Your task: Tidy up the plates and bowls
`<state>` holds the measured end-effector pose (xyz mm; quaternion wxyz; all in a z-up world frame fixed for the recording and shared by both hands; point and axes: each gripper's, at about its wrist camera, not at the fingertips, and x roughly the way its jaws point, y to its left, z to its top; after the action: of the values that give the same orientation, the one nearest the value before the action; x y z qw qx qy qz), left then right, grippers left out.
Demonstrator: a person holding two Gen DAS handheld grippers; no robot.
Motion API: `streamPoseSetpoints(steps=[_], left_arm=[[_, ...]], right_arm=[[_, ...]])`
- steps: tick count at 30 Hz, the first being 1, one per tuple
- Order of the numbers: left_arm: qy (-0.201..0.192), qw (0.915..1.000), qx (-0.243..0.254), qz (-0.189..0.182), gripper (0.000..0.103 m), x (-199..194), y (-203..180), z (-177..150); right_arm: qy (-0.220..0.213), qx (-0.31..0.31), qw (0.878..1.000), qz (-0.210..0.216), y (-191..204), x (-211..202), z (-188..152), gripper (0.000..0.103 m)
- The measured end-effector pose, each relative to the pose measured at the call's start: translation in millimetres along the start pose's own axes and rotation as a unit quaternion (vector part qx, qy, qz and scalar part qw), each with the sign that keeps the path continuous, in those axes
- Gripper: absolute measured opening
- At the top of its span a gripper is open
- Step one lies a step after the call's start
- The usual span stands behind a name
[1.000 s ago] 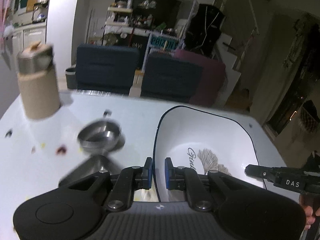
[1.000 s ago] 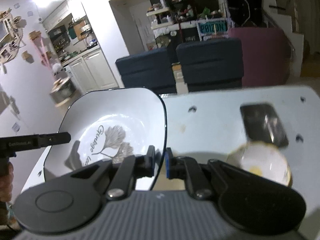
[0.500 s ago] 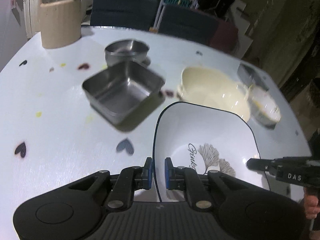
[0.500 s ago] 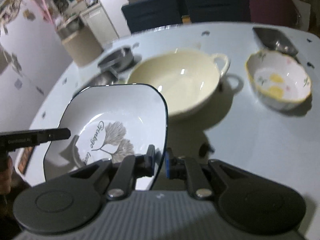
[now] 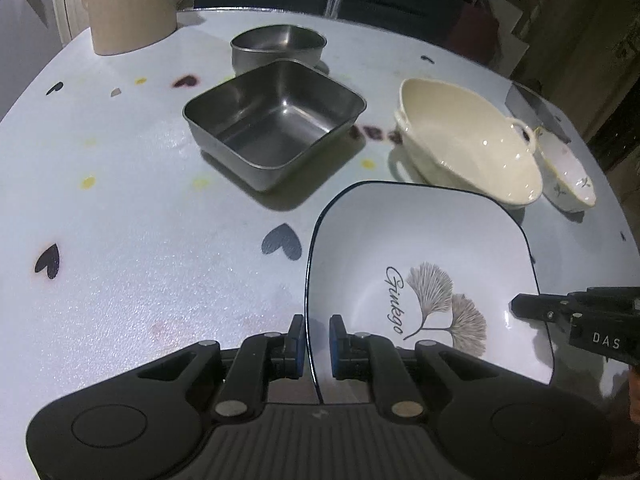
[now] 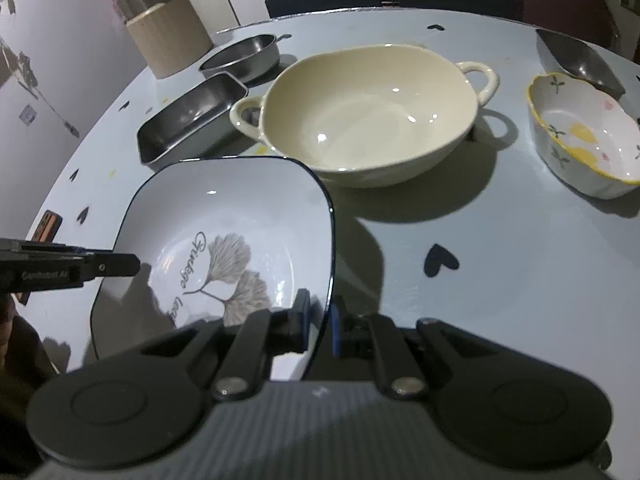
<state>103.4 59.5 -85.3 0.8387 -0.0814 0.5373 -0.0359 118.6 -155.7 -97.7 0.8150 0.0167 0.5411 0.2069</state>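
Gripping opposite rims of the square plate [image 5: 424,248], left gripper [image 5: 316,340] and right gripper [image 6: 320,320] jaws clamped, bare table [image 5: 140,280] leftward.

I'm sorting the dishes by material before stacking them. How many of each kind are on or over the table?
Metal containers: 3, namely round metal bowl, square metal tin and metal tray.
Ceramic bowls: 2, namely cream two-handled bowl and small flowered bowl.
Ceramic plates: 1, the white square plate gripped at opposite edges.
Total: 6
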Motion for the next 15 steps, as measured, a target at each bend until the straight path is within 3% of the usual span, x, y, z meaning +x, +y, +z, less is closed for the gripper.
streamPoseSetpoints(steps=[15], left_arm=[[0.001, 1.0000, 0.001, 0.006, 0.012, 1.2, 0.5, 3.8]], right_arm=[[0.011, 0.001, 1.000, -0.003, 5.4, -2.6, 0.7, 0.013]])
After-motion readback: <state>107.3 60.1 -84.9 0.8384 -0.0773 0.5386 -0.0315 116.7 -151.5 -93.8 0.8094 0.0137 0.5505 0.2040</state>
